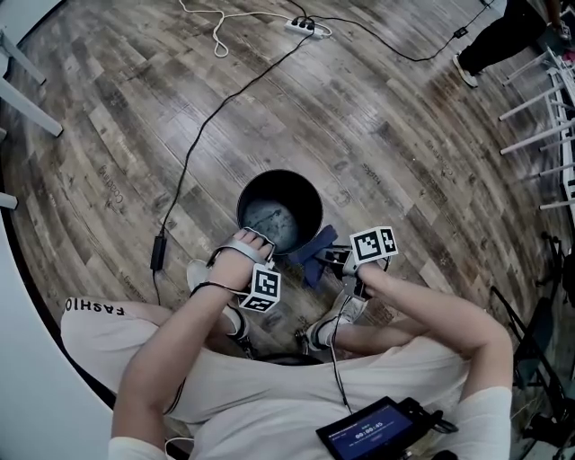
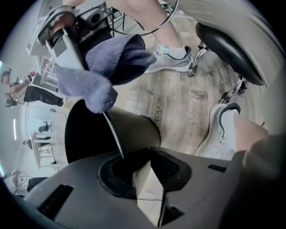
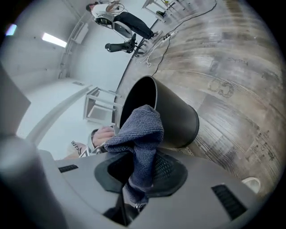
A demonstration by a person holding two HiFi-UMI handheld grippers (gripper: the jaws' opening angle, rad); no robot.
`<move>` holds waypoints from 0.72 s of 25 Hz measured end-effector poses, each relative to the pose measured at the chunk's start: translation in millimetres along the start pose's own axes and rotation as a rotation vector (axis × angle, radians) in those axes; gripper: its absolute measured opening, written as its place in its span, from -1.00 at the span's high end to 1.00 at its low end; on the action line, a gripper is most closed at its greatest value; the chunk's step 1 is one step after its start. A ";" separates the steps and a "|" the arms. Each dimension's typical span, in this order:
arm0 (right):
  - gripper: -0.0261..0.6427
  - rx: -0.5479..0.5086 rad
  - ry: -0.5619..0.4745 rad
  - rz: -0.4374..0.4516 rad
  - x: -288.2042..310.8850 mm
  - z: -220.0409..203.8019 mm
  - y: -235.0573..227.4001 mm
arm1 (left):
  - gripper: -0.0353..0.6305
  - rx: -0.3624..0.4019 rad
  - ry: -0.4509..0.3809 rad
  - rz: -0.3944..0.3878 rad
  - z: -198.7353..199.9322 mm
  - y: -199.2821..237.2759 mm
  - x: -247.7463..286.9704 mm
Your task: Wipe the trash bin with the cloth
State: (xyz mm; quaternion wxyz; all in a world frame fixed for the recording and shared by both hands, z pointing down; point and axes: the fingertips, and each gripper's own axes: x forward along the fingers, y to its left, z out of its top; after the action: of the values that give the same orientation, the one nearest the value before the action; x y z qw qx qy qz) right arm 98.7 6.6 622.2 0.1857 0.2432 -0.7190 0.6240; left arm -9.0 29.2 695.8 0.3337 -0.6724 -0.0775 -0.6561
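The black trash bin stands upright on the wood floor in front of my knees. My left gripper reaches down onto its near rim. In the left gripper view the jaws are shut on the bin's thin wall, one pad inside and one outside. My right gripper hovers just right of the bin, shut on a blue-grey cloth. In the right gripper view the cloth bunches up out of the jaws in front of the bin. The cloth also hangs above the bin's opening in the left gripper view.
A black cable with an adapter runs along the floor to a power strip. My shoes and a stool's caster base sit close behind the bin. White furniture legs and another person's leg are at the far right.
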 end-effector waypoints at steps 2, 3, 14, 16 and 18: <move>0.69 -0.007 -0.005 0.019 3.3 7.1 -2.0 | 0.59 0.008 -0.003 0.004 3.0 0.1 -0.6; 0.69 -0.018 0.001 0.024 5.0 8.9 -4.0 | 0.59 0.008 -0.003 0.008 3.7 0.7 -0.7; 0.69 -0.069 0.082 -0.021 41.9 3.8 -69.3 | 0.59 -0.002 -0.006 0.013 6.4 4.4 0.1; 0.69 -0.088 0.102 -0.049 56.2 2.4 -91.5 | 0.59 -0.008 -0.011 0.015 7.3 5.2 0.6; 0.69 -0.091 0.109 -0.083 71.8 -0.3 -118.3 | 0.59 -0.012 -0.015 0.013 8.6 5.5 0.4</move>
State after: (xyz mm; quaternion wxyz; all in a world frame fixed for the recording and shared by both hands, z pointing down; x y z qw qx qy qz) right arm 109.1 -13.7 758.7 0.2610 0.2297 -0.7247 0.5950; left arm 1.1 29.6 694.9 0.3334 -0.6798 -0.0717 -0.6493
